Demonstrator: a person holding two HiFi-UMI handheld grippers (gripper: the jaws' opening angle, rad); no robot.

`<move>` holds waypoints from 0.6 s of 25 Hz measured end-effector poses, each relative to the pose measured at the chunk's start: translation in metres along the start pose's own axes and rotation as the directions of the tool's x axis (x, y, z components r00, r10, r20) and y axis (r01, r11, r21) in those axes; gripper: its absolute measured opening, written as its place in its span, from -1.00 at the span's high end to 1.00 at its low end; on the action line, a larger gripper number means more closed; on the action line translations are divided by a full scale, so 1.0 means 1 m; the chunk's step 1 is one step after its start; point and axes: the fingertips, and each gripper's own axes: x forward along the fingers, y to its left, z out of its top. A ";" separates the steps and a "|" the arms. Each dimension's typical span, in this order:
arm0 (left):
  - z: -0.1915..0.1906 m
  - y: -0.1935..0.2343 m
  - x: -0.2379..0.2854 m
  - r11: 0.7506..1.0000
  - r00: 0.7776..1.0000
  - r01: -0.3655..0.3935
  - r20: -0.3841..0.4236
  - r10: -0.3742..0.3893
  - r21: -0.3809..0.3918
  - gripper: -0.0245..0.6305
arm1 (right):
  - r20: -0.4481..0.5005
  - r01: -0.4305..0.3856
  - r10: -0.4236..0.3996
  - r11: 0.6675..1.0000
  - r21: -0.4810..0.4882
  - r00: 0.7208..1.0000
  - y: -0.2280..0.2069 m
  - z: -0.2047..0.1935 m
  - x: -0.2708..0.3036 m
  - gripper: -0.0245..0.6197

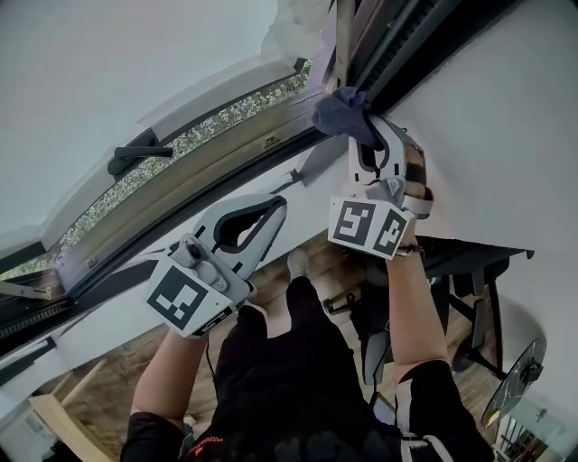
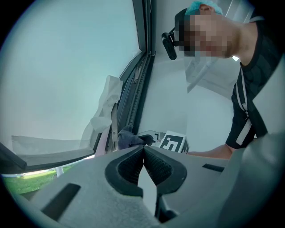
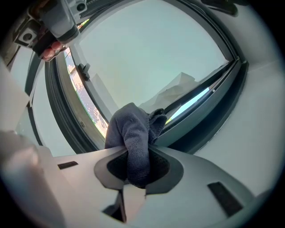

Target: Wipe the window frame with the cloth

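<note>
A dark blue-grey cloth (image 1: 341, 112) is bunched against the grey window frame (image 1: 208, 167) near its upper corner. My right gripper (image 1: 365, 128) is shut on the cloth, which bulges out between the jaws toward the frame (image 3: 202, 116); the cloth (image 3: 132, 133) fills the right gripper (image 3: 137, 155) jaws. My left gripper (image 1: 276, 205) hangs lower left, just below the frame, shut with nothing in it. In the left gripper view the left gripper (image 2: 143, 150) jaws meet, with the cloth (image 2: 129, 137) and the frame (image 2: 143, 75) beyond them.
A black window handle (image 1: 137, 154) sticks out on the sash at the left. Crumpled white wrapping (image 1: 296, 25) hangs at the frame's corner. Below are the person's legs, a black desk (image 1: 470, 260), a fan (image 1: 517, 377) and a wooden floor.
</note>
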 end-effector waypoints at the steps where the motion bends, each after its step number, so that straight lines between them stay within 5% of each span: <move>1: -0.003 0.002 0.000 1.000 1.000 -0.003 0.003 0.003 0.002 0.86 | -0.004 -0.008 0.008 1.000 0.004 1.000 0.006 -0.003 0.002 0.74; 15: -0.046 0.016 -0.001 0.998 0.998 -0.040 -0.043 0.038 -0.045 0.86 | -0.048 -0.100 0.101 0.994 0.035 0.994 0.071 -0.042 0.022 0.74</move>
